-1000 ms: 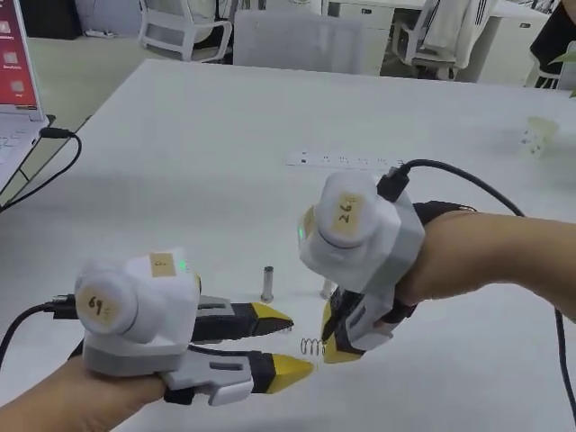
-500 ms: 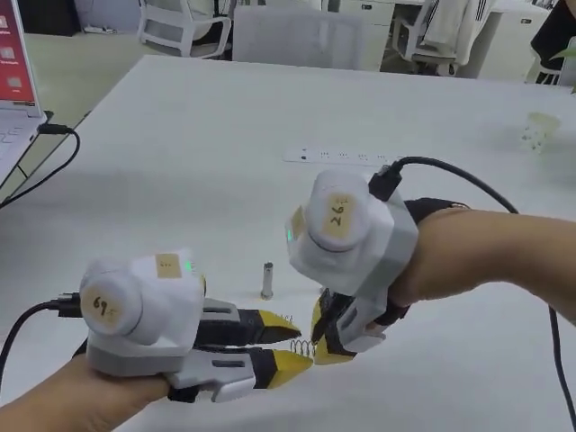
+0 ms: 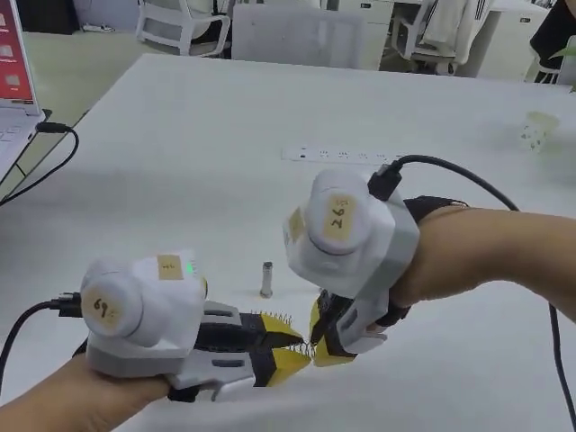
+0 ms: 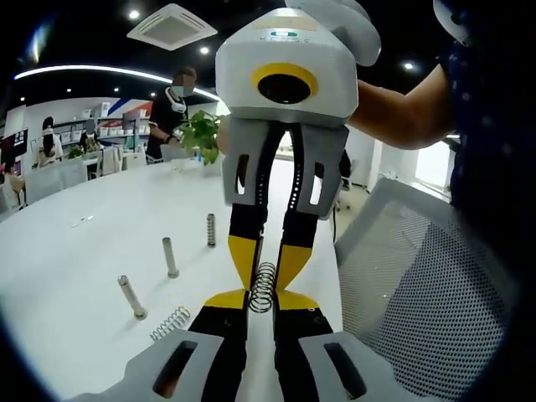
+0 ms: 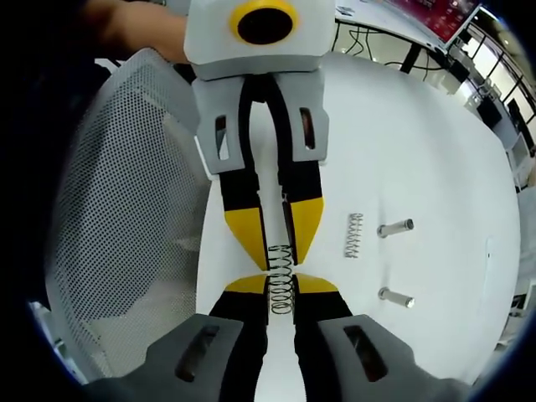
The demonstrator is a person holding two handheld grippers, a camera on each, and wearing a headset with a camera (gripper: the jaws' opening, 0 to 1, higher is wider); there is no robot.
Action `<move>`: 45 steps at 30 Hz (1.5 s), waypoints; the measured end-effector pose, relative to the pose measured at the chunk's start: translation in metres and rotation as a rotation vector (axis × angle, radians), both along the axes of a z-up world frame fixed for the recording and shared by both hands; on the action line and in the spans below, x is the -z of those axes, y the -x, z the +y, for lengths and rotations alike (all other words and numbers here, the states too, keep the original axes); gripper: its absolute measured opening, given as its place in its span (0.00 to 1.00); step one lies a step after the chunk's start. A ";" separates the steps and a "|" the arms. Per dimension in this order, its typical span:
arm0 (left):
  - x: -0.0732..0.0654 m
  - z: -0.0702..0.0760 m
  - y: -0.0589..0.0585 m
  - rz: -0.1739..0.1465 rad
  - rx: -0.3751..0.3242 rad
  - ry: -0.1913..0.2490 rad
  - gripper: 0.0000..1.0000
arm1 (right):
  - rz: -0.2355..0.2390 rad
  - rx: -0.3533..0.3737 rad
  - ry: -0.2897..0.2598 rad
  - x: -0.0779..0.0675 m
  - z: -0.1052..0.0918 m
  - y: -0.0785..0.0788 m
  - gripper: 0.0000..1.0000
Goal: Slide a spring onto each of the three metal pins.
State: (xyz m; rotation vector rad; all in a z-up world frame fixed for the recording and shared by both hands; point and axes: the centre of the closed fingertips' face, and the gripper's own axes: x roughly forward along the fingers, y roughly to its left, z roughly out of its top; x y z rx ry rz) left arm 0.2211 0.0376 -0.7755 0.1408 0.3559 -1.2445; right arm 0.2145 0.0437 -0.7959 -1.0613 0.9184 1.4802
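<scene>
White tabletop (image 3: pixel 180 135) with a white power strip (image 3: pixel 337 156) lying flat at mid-depth. Laptop (image 3: pixel 11 81) at the left edge, a black cable (image 3: pixel 56 129) plugged into it. Paper cup (image 3: pixel 537 130) upright, far right. Chairs (image 3: pixel 180 31) beyond the far edge. Left gripper view: mesh chair (image 4: pixel 419 276), potted plant (image 4: pixel 197 134), ceiling vent (image 4: pixel 172 25).
</scene>
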 end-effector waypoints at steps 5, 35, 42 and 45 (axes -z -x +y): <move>-0.001 -0.001 0.001 0.008 0.004 0.008 0.03 | -0.002 -0.012 -0.003 -0.002 -0.001 0.001 0.08; -0.016 0.001 0.003 0.022 0.002 0.039 0.01 | 0.025 0.021 -0.020 0.006 -0.004 0.002 0.10; -0.024 0.001 0.003 0.019 -0.001 0.066 0.01 | 0.027 0.034 -0.025 0.007 -0.007 0.002 0.10; -0.024 0.001 0.003 0.017 -0.002 0.069 0.01 | 0.027 0.039 -0.030 0.007 -0.007 0.001 0.10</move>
